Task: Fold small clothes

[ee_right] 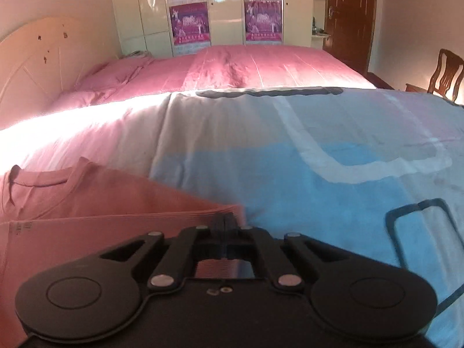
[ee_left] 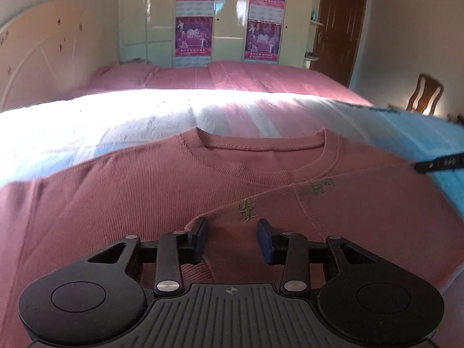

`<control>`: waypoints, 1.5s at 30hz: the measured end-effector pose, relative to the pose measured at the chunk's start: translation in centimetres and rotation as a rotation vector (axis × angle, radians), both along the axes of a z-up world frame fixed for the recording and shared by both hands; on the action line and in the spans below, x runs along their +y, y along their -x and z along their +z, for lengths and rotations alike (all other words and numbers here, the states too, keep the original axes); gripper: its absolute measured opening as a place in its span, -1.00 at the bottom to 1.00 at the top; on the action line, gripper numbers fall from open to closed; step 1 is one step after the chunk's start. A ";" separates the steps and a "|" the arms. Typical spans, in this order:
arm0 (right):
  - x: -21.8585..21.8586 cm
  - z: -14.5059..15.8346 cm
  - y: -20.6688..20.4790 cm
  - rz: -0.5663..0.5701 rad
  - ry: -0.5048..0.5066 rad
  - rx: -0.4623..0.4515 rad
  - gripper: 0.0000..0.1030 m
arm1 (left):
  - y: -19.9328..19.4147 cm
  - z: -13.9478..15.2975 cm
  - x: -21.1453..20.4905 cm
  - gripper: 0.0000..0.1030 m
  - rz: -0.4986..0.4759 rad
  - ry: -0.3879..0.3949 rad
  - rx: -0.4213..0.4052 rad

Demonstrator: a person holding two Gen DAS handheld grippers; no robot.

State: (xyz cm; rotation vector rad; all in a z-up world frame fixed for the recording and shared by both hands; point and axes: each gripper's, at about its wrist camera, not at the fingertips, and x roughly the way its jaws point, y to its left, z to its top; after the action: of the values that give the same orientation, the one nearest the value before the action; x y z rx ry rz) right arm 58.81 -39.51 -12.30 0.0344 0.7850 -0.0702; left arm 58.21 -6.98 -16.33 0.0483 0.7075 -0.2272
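A pink ribbed top (ee_left: pixel 145 191) lies flat on the bed with its round neckline (ee_left: pixel 261 150) facing away. One sleeve (ee_left: pixel 333 211) is folded across the chest, showing green embroidery. My left gripper (ee_left: pixel 232 232) is open just over the folded sleeve's cuff, its blue pads (ee_left: pixel 265 237) apart. My right gripper (ee_right: pixel 224 221) is shut on the top's folded side edge (ee_right: pixel 174 211); the top (ee_right: pixel 87 200) fills the lower left of the right wrist view. The right gripper's finger (ee_left: pixel 438 165) shows at the right edge of the left wrist view.
The top lies on a light blue and white printed bedcover (ee_right: pixel 319 159). A second bed with a pink cover (ee_right: pixel 261 63) stands behind. A wardrobe with posters (ee_left: pixel 197 14), a brown door (ee_left: pixel 342 23) and a wooden chair (ee_right: pixel 446 72) are at the back.
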 end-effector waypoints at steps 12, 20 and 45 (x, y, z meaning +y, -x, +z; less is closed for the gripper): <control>4.1 0.6 8.7 0.113 0.054 0.027 -0.20 | 8.2 0.4 -6.9 -0.21 -0.136 -0.015 -0.019; 4.9 1.5 14.3 0.074 0.135 -0.004 -0.24 | 9.6 0.2 -1.5 -0.21 -0.033 -0.030 -0.002; 4.9 0.8 13.8 -0.073 0.107 0.012 -0.78 | 9.4 -0.3 3.3 -0.20 0.018 0.081 0.009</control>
State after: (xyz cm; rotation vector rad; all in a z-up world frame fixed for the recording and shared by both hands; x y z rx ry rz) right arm 45.03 -34.60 -11.47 -0.0389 0.7909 -0.1821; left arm 48.86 -3.66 -16.65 -0.0363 0.7068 -0.2388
